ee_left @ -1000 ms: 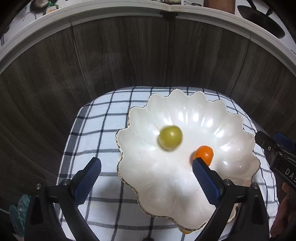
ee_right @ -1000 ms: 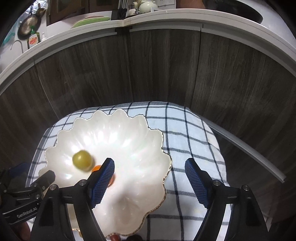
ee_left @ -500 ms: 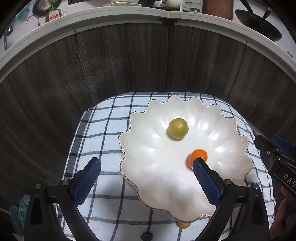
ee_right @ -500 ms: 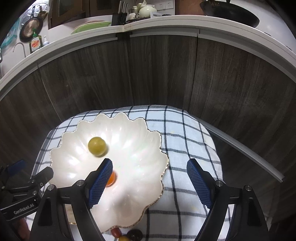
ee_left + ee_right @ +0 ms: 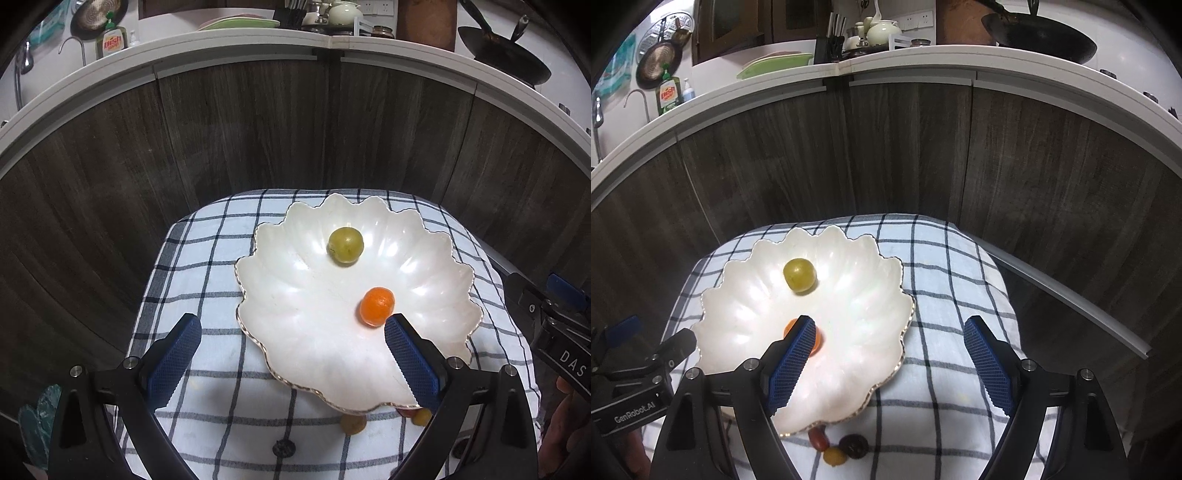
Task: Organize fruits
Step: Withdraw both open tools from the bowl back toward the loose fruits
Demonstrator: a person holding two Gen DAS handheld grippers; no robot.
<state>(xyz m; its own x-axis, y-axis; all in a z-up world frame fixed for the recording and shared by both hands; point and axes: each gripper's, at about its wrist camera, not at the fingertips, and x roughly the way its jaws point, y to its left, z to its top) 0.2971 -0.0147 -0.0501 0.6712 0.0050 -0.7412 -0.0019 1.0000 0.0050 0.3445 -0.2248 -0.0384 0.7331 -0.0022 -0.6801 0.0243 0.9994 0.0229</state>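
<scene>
A: Where is the fruit seen?
B: A green fruit [image 5: 345, 245] and an orange fruit [image 5: 376, 306] are seen apart inside the white scalloped bowl [image 5: 295, 295], which is set on a checked cloth [image 5: 207, 258]. Three small fruits [image 5: 842, 446] are left on the cloth by the bowl's near rim.

A: And the tools?
B: The left tool [image 5: 291, 363] is held wide open above the near rim, with nothing gripped. The right tool [image 5: 890, 363] is likewise spread, empty, over the bowl's right edge.

A: Beyond that?
B: Dark wood cabinet doors [image 5: 905, 147] are seen behind.
</scene>
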